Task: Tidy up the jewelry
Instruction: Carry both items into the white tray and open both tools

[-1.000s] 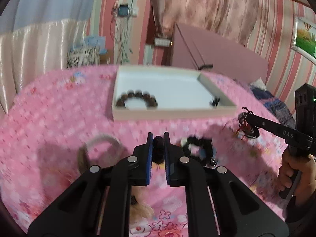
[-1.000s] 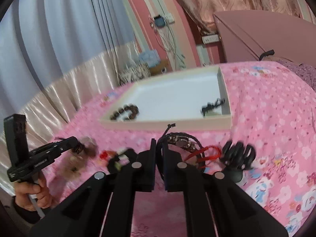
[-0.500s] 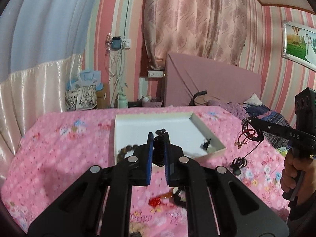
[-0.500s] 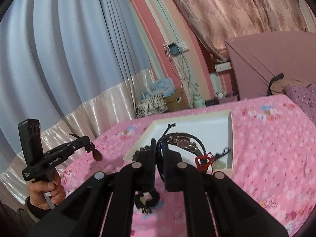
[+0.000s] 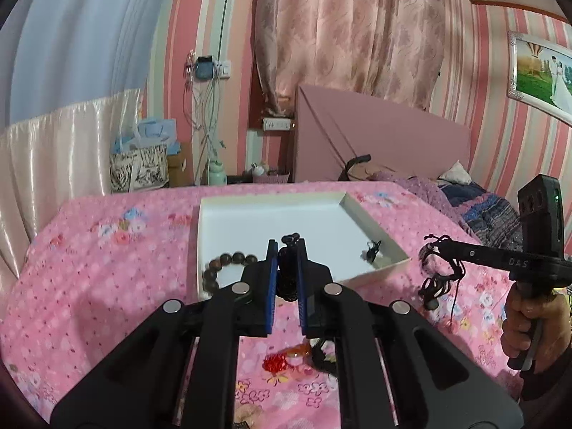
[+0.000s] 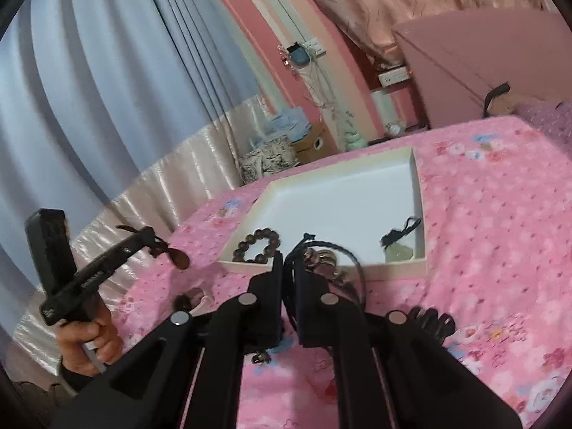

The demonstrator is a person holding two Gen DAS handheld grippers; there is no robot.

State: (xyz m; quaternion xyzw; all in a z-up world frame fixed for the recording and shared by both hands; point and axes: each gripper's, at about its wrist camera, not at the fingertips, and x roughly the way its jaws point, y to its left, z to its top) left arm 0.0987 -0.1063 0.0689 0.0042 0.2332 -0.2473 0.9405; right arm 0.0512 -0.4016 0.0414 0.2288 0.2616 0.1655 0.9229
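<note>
My left gripper (image 5: 286,250) is shut on a dark cord necklace (image 5: 288,268); in the right wrist view its brown pendant (image 6: 178,259) dangles under the fingertips, above the bed and left of the tray. My right gripper (image 6: 287,262) is shut on a black cord bracelet (image 6: 327,262) with metal beads, held just in front of the tray's near rim; in the left wrist view that bracelet (image 5: 438,275) hangs at the right. The white tray (image 5: 371,275) holds a brown bead bracelet (image 5: 223,262) and a black-corded pale pendant (image 6: 398,252).
On the pink floral bedspread (image 5: 107,268) in front of the tray lie a red and orange piece (image 5: 282,359), a black claw clip (image 6: 432,321) and a ring-shaped piece (image 6: 195,295). A pink headboard (image 5: 375,136) and bags stand behind.
Both grippers have lifted off the bedspread with their pieces still held. The tray now sits lower and further off in both views, and the right gripper has swung back toward its near rim.
</note>
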